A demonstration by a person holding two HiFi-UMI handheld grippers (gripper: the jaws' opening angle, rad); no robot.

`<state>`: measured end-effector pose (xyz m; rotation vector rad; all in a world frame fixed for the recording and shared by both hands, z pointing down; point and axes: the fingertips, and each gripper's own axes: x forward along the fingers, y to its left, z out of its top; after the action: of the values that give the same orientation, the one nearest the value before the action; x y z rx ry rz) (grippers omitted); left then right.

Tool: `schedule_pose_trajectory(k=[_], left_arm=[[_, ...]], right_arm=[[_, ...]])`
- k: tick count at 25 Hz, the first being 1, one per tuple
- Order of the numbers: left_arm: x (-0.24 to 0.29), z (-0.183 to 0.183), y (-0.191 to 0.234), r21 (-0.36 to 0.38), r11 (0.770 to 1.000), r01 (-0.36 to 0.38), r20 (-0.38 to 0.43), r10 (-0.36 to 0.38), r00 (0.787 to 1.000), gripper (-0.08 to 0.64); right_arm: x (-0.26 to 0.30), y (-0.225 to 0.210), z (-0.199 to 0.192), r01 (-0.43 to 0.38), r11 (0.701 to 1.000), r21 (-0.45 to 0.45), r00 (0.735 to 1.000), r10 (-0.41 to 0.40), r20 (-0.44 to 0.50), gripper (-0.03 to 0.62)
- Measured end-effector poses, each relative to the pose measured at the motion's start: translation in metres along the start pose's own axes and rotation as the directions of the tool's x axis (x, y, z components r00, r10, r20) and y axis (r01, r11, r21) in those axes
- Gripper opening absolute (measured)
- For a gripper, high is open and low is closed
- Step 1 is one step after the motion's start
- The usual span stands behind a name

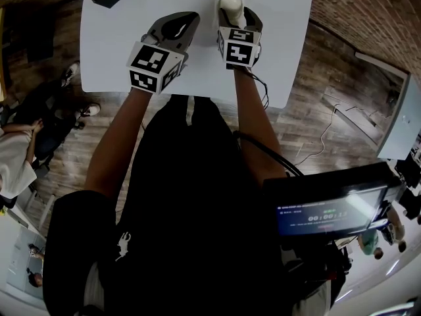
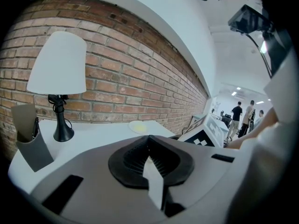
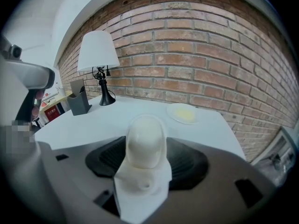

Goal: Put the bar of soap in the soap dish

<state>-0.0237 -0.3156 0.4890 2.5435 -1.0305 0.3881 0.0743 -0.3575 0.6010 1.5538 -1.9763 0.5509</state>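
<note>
Item 1: bar of soap (image 3: 145,143). Pale cream with a rounded end. It is clamped upright between the dark ribbed fingers (image 3: 189,162) of the right gripper (image 1: 237,18) and held above the near part of the desk (image 1: 118,51). It is not in the dish.

Item 2: soap dish (image 3: 185,113). Shallow, round and whitish, with a yellowish centre. It lies flat on the far part of the desk near the brick wall (image 3: 210,50), well apart from the soap and with nothing in it.

Item 3: left gripper (image 2: 148,143). Its fingers are pressed together with nothing between them. It is held just beside the right gripper, over the near edge of the desk.

Item 4: table lamp (image 2: 58,78). It has a white shade on a black stem and foot, and stands at the far left of the desk against the wall.

Item 5: grey holder (image 2: 30,139). An angular container beside the lamp; its contents cannot be made out.

Item 6: desk. The top is white and set against the brick wall. It carries items 2, 4 and 5.

Item 7: monitor (image 1: 329,212). A dark screen at the person's right, off the desk.
</note>
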Motion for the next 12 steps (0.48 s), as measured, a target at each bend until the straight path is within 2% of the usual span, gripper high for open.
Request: schedule_pose_trajectory(k=[6,12], left_arm=[[-0.005,0.009,-0.006,0.003,1.0,-0.008,0.017,0.008,1.0,0.006],[-0.009,0.017,-0.015,0.018,1.0,-0.007,0.035,0.007,0.999,0.006]], right_arm=[[-0.016,-0.005,0.009,0.007,1.0,0.008,1.0,-0.007,0.03,0.256],[-0.027,-0.001,0.011,-0.047,0.999,0.024,0.998,0.046,0.042,0.253]])
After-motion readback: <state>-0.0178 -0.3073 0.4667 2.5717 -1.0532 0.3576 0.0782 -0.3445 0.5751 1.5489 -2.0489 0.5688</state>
